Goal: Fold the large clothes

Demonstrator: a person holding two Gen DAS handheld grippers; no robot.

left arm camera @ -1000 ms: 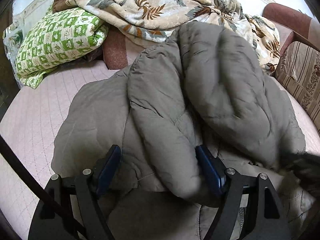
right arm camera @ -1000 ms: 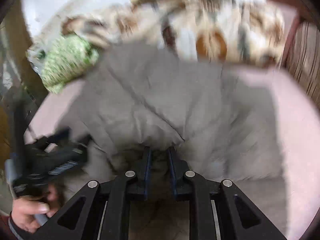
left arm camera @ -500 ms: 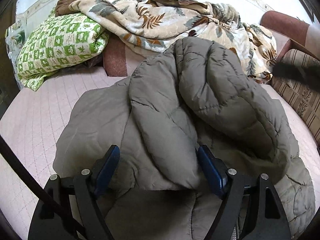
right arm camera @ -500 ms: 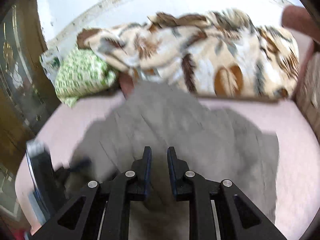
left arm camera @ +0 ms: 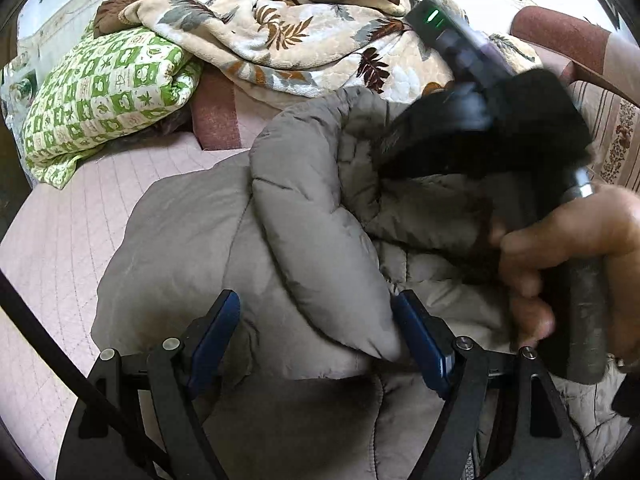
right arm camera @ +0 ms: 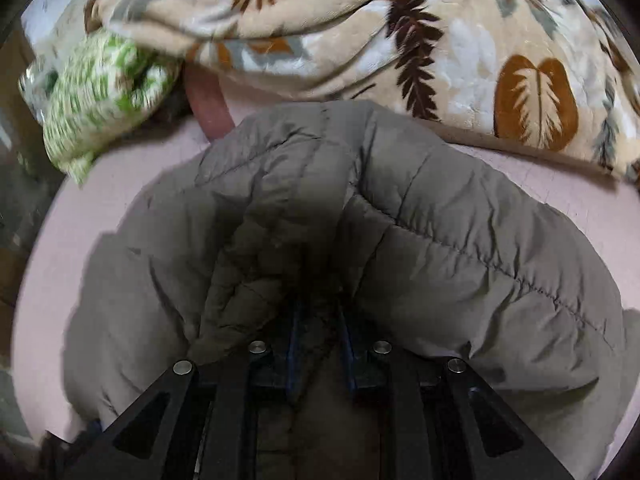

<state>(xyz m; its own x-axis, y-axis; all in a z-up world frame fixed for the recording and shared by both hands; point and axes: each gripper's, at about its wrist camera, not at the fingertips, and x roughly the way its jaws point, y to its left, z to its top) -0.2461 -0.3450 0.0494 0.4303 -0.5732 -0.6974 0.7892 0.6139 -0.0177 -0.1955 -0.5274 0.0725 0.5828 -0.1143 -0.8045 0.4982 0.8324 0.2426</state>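
On the pink bed (left arm camera: 60, 240) the grey padded jacket (left arm camera: 192, 240) is lying, its folded sleeve (left arm camera: 320, 264) running away between the wide left gripper (left arm camera: 320, 336) fingers, while the right gripper (right arm camera: 320, 344) is pinching jacket fabric narrowly

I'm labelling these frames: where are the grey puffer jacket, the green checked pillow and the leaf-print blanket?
grey puffer jacket (left arm camera: 312, 248), left wrist view, folded sleeve.
green checked pillow (left arm camera: 108, 92), left wrist view, middle.
leaf-print blanket (right arm camera: 400, 40), right wrist view, middle.
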